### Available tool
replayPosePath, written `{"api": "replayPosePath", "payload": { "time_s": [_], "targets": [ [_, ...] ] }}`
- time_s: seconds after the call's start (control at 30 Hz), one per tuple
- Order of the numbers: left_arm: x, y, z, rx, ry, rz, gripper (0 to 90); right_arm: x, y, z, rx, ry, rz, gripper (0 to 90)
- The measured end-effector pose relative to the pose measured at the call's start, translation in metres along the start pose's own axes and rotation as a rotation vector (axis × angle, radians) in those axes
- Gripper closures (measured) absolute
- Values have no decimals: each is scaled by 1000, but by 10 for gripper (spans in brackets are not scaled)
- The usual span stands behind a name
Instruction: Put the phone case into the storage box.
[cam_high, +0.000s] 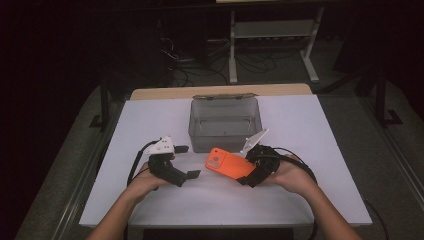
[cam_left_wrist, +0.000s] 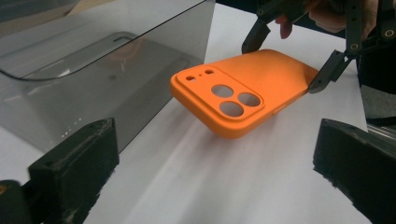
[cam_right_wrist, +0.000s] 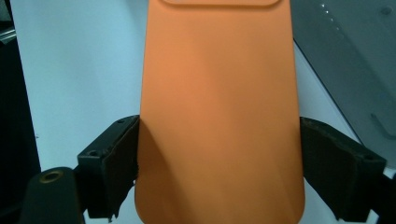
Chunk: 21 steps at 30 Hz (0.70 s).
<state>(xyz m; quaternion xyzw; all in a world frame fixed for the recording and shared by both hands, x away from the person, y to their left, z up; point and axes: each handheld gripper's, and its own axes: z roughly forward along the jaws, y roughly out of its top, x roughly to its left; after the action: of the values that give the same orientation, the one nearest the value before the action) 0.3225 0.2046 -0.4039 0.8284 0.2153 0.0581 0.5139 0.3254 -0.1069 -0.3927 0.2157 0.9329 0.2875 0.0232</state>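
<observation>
The right tool (cam_high: 248, 172) is clamped on the short end of an orange phone case (cam_high: 229, 164), one jaw on each long side, as the right gripper view shows with the case (cam_right_wrist: 219, 107) running straight out between the pads. The case is held just off the desk (cam_high: 300, 200), near the middle of it and close to the front wall of the grey plastic bin (cam_high: 225, 122), which stands toward the far edge. Its camera-hole end points toward the left tool (cam_high: 186, 161), back face up. In the left gripper view the case (cam_left_wrist: 243, 91) appears lifted, with a shadow under it, though whether any corner touches the desk is hard to tell.

The left tool is spread wide and holds nothing; it hovers over the desk nearer the left edge, aimed at the case.

The step in hand looks like carrying the case, either a handover to the left tool or a drop into the bin (cam_left_wrist: 93, 70), which seems empty. For the bin, the next move calls for raising the case above the near rim and moving it toward the far edge before letting go. For a handover, the left tool must close on the free end first.
</observation>
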Motion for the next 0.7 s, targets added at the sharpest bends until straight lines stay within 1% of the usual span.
{"api": "replayPosePath", "payload": {
  "time_s": [0.33, 0.7],
  "targets": [
    [-1, 5, 8, -13, -10, 12, 1, -1, 0, -1, -3, -1, -2, 159],
    [-4, 12, 17, -20, -31, 23, 1, 1, 0, 1, 2, 0, -3, 159]
  ]
}}
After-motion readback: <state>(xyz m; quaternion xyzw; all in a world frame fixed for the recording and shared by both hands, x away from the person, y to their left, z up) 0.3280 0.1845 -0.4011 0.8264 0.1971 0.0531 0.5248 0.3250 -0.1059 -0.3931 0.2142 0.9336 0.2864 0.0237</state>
